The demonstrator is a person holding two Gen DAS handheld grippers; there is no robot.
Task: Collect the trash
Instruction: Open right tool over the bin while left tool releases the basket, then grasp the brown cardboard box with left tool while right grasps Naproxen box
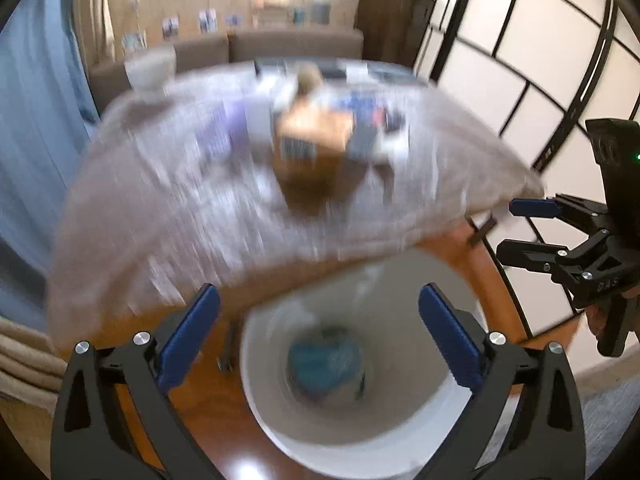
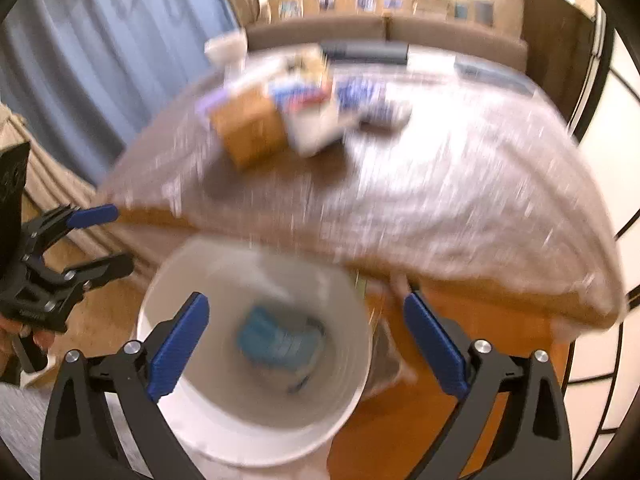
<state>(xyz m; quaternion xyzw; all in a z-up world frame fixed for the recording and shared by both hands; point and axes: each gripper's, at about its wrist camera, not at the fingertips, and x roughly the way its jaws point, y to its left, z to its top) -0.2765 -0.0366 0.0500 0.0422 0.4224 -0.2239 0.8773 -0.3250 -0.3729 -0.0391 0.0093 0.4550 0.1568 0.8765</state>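
Two claws, left and right, gape wide with nothing between their flat blue pads, over a round white bin; crumpled teal trash lies at its bottom; beyond, a brown cardboard box sits on the cloth-draped table

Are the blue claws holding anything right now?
No. The left gripper and right gripper are both open with nothing between them. A teal thing lies in the white bucket below.
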